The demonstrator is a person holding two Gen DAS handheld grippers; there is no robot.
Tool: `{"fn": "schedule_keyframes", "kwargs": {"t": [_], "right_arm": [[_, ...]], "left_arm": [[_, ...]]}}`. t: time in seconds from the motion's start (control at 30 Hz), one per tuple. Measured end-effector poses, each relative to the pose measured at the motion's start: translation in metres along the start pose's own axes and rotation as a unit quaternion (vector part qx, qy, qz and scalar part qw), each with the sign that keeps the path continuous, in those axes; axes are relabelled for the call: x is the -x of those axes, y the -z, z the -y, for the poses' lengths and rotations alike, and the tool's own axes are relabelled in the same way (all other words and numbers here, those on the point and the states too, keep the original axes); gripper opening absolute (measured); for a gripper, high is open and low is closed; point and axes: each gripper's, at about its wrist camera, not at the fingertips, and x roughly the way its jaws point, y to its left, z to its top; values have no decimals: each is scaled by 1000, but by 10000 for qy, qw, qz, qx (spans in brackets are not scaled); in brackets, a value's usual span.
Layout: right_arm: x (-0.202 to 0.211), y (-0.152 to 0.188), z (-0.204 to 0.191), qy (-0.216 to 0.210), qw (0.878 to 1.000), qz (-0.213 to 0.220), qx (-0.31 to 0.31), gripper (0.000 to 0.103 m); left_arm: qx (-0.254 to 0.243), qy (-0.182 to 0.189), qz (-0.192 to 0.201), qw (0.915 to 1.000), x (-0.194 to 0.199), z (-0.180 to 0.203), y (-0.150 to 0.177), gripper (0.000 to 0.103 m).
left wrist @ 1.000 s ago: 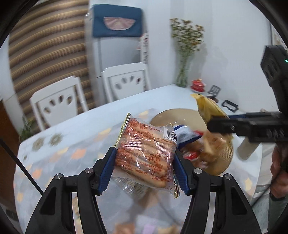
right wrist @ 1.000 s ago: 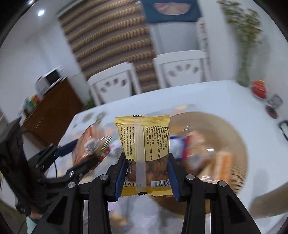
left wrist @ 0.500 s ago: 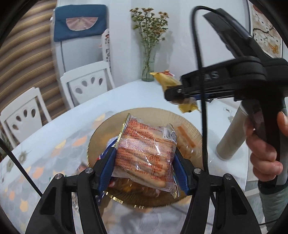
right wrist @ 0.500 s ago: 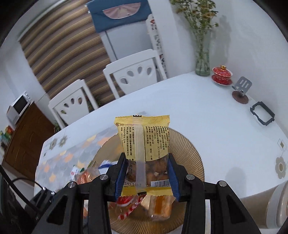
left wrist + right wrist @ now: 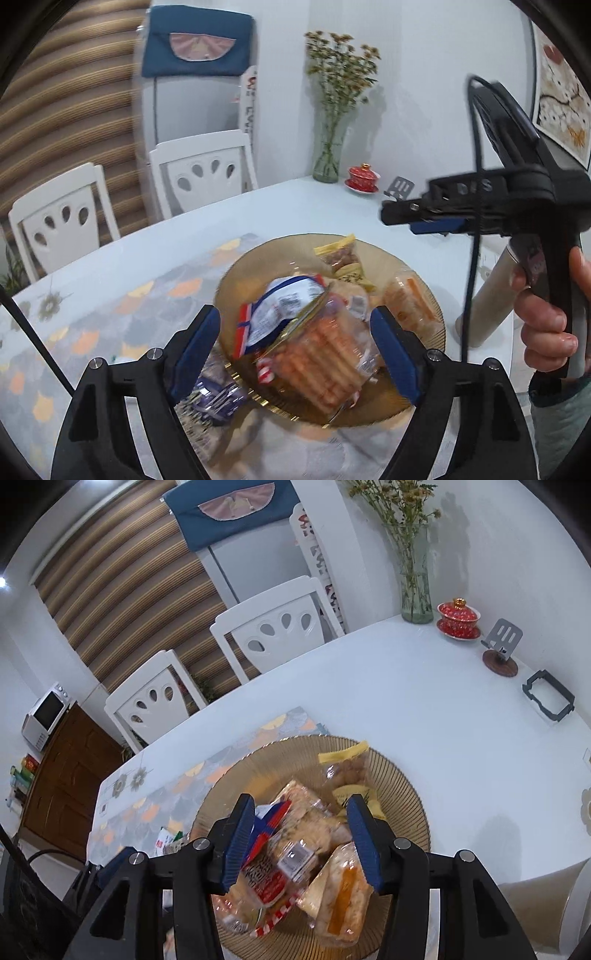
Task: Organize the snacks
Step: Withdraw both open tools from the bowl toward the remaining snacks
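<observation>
Amber plate [image 5: 437,325] heaped; both tools seemingly open above.

Both fisheye cameras ride just behind their grippers, looking forward and down over the white tabletop [image 5: 280,206]. The left gripper [image 5: 295,350] hangs close above the ribbed amber glass plate [image 5: 436,295]; the right gripper [image 5: 301,838] view sits higher. Both share that plate, two white chairs beyond and the glass flower vase [image 5: 415,590].
</observation>
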Motion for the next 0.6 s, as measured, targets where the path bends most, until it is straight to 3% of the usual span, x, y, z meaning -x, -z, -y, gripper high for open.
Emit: {"fn": "schedule_keyframes", "kwargs": {"t": [0.3, 0.6], "right_arm": [[15, 16, -32, -440, 9985, -48, 317, 50], [24, 39, -96, -1190, 9884, -203, 923, 50]], "left_arm": [[429, -462, 199, 9978, 50, -49, 8, 82], [1025, -1322, 387, 9851, 118, -117, 32, 82]]}}
